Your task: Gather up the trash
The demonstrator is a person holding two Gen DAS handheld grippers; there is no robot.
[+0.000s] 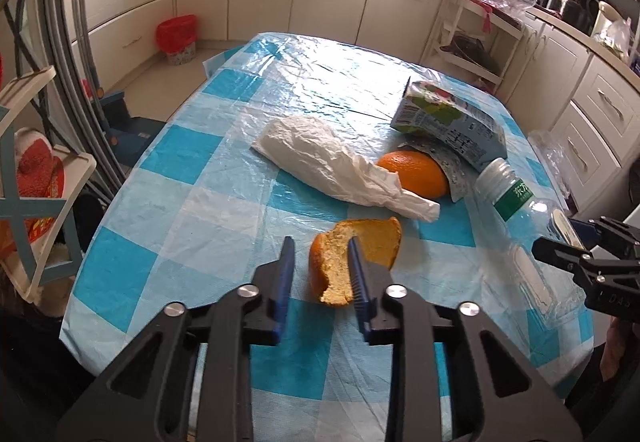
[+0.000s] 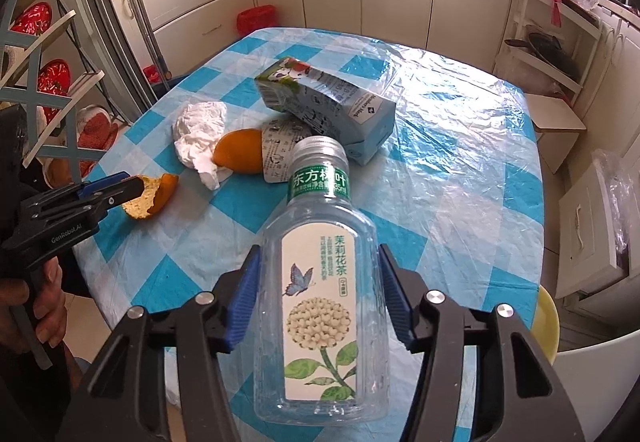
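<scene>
Tabletop point(image 2: 460, 146) w/ blue-white check plastic cover carries all the trash. Landmark: the clear bottle point(image 2: 320, 282), lying cap-away, green neck band reads 东方树叶, front label 茉莉花茶 w/ butterfly + white flower cluster; that label shows only in right wrist view, left wrist view catches just the bottle's side and part of the band. Right tongs point(image 2: 318, 294) sit about halfway open, blue pads against both bottle sides, gripping it. Beyond the bottle's cap: crushed carton point(image 2: 332, 102), "Member's Mark" readable on its end in right view only; barcode visible in left view. Left of the cap: crumpled white tissue point(image 1: 340, 166), then orange peel half point(image 1: 416, 174) under a foil lid w/ unreadable print. Nearer, left of the bottle: second peel piece point(image 1: 352, 258). Left tongs point(image 1: 320, 262) nearly closed; from the left view can't tell if pads pinch the peel. "GenRobot.AI" printed on left tongs' body, right view only.
</scene>
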